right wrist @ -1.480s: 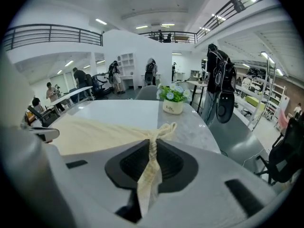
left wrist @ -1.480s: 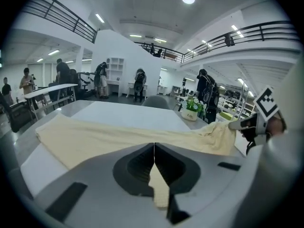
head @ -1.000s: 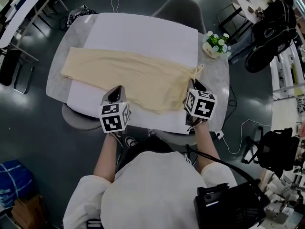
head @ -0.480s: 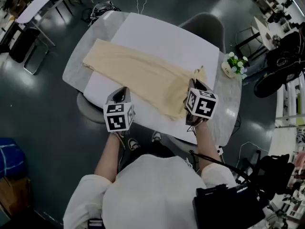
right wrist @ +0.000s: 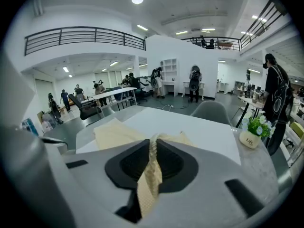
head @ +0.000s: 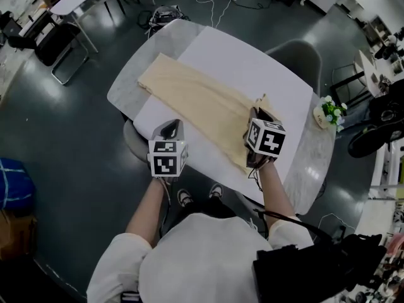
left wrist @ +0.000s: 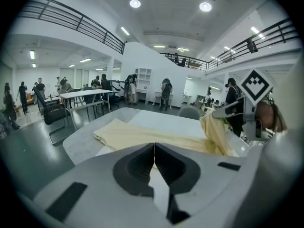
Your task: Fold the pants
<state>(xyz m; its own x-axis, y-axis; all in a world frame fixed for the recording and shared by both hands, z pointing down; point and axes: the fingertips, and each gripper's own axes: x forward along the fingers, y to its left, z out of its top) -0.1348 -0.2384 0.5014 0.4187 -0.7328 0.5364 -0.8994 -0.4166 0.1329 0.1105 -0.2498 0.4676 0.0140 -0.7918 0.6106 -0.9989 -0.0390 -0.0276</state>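
Note:
Cream pants (head: 196,103) lie stretched along a white sheet (head: 252,68) on the grey table (head: 126,87). My right gripper (head: 259,115) is shut on the waist end, which bunches up at the jaws. In the right gripper view a strip of the cream cloth (right wrist: 151,175) runs between the closed jaws of that gripper (right wrist: 153,141). My left gripper (head: 169,128) hovers at the table's near edge, just beside the pants' near hem. In the left gripper view its jaws (left wrist: 154,146) meet with nothing between them, and the pants (left wrist: 142,134) lie beyond.
A small flower pot (head: 328,112) stands at the table's far right corner. A grey chair (head: 297,55) is tucked in at the far side, another (head: 132,141) under the near left edge. Cables and other tables lie on the dark floor; people stand far off.
Both grippers have shifted sideways along the table's near edge, and the head view has swung so the table looks more slanted. The right gripper still holds the waist end.

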